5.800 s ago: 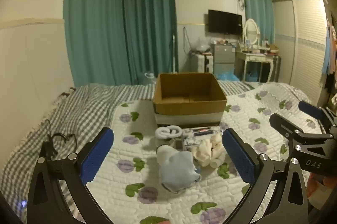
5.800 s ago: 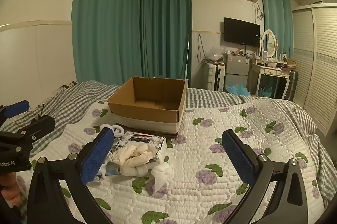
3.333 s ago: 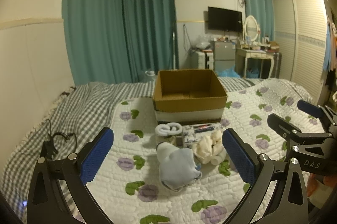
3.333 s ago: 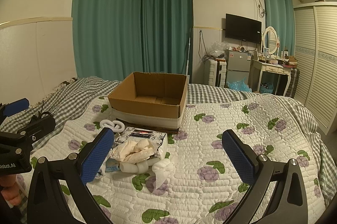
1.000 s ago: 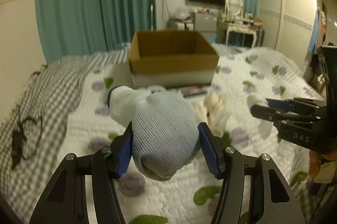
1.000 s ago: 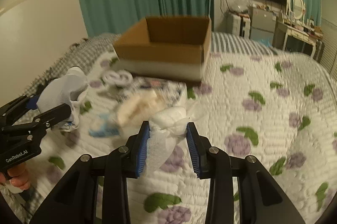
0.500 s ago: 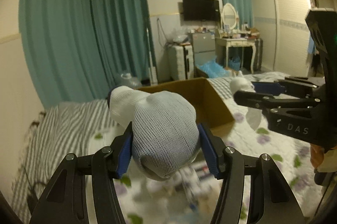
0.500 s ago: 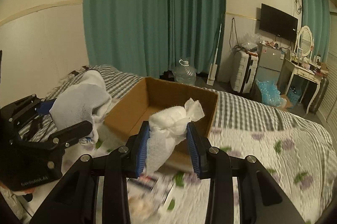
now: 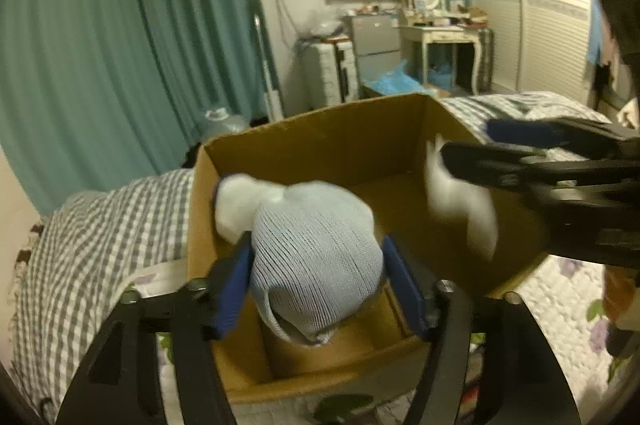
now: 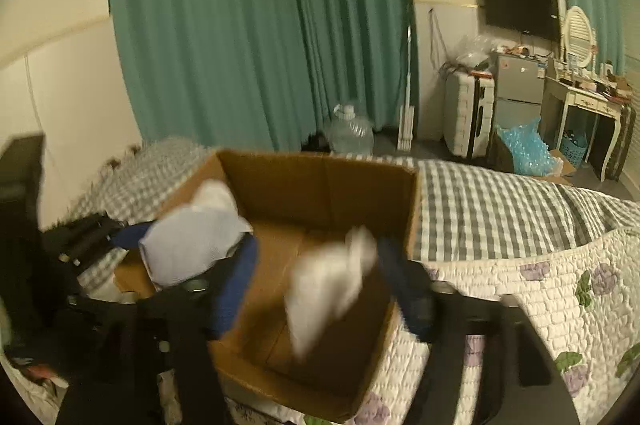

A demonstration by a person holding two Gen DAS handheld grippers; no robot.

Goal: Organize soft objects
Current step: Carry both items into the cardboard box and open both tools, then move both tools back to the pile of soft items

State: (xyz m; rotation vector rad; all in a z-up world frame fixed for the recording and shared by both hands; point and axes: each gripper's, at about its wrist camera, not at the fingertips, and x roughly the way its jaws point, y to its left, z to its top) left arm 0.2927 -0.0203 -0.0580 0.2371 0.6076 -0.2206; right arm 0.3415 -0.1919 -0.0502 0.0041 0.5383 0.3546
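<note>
My left gripper [image 9: 316, 261] holds the rolled light blue and white sock [image 9: 316, 249] over the open cardboard box [image 9: 320, 133]; its blue pads [image 9: 236, 273] sit against the sock's sides. My right gripper [image 10: 320, 277] is over the same box [image 10: 320, 177] with its pads spread wider than the white cloth bundle [image 10: 328, 281], which is blurred between them. The right gripper shows at the right of the left wrist view [image 9: 520, 161], the white bundle [image 9: 460, 201] below it. The left gripper [image 10: 120, 237] and sock [image 10: 192, 245] show at the left of the right wrist view.
The box stands on a bed with a quilted floral cover [image 10: 540, 289] and a grey checked sheet [image 10: 480, 201]. Teal curtains [image 10: 260, 25], a water jug [image 10: 352, 129], a suitcase [image 10: 468, 113] and a dressing table [image 10: 584, 101] stand beyond the bed.
Both grippers have come down over the box opening. The right gripper's pads have spread apart and the white bundle blurs between them. The left gripper still holds the sock.
</note>
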